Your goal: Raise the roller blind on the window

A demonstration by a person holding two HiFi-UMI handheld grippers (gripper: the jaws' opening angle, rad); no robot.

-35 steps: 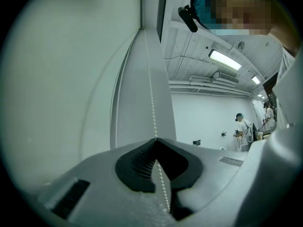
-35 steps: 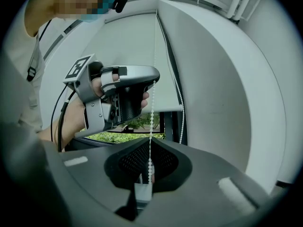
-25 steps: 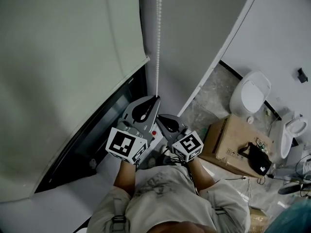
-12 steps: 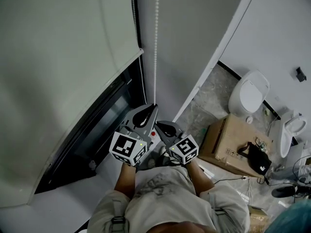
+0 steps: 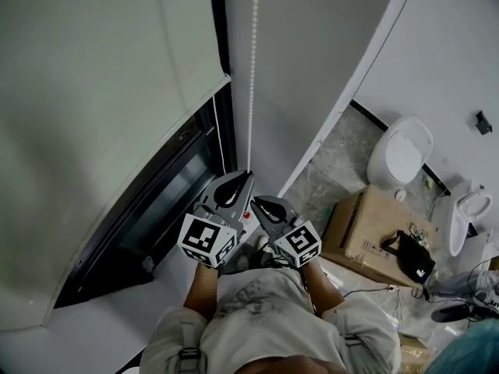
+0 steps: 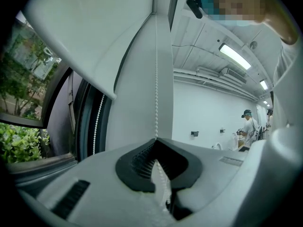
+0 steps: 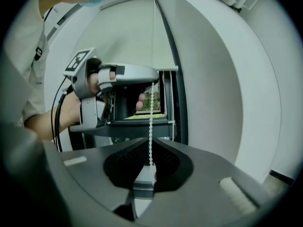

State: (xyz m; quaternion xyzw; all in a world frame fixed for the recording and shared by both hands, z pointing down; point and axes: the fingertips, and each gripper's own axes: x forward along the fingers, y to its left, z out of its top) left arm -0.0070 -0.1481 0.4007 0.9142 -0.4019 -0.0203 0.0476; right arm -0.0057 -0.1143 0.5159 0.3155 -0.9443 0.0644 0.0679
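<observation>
The pale roller blind (image 5: 101, 76) covers the upper window, its bottom bar (image 5: 218, 84) partway up above dark glass (image 5: 164, 201). A white bead chain (image 5: 251, 68) hangs down the grey wall beside it. My left gripper (image 5: 248, 175) is shut on this chain, which enters its closed tips in the left gripper view (image 6: 156, 138). A second strand of the chain (image 6: 98, 122) hangs by the window frame. My right gripper (image 5: 259, 202) sits just below and right of the left one. It is shut on the same chain (image 7: 150, 126), tips closed around it (image 7: 150, 140).
A white sill (image 5: 117, 310) runs under the window. On the stone floor at right stand a toilet (image 5: 401, 150) and a cardboard box (image 5: 366, 224) with a black bag (image 5: 405, 255) on it. Another person (image 6: 247, 126) stands far off. Greenery (image 6: 19, 141) shows outside.
Both grippers have come down a little along the chain. The blind's bottom bar sits higher, and more dark glass and the second chain strand show.
</observation>
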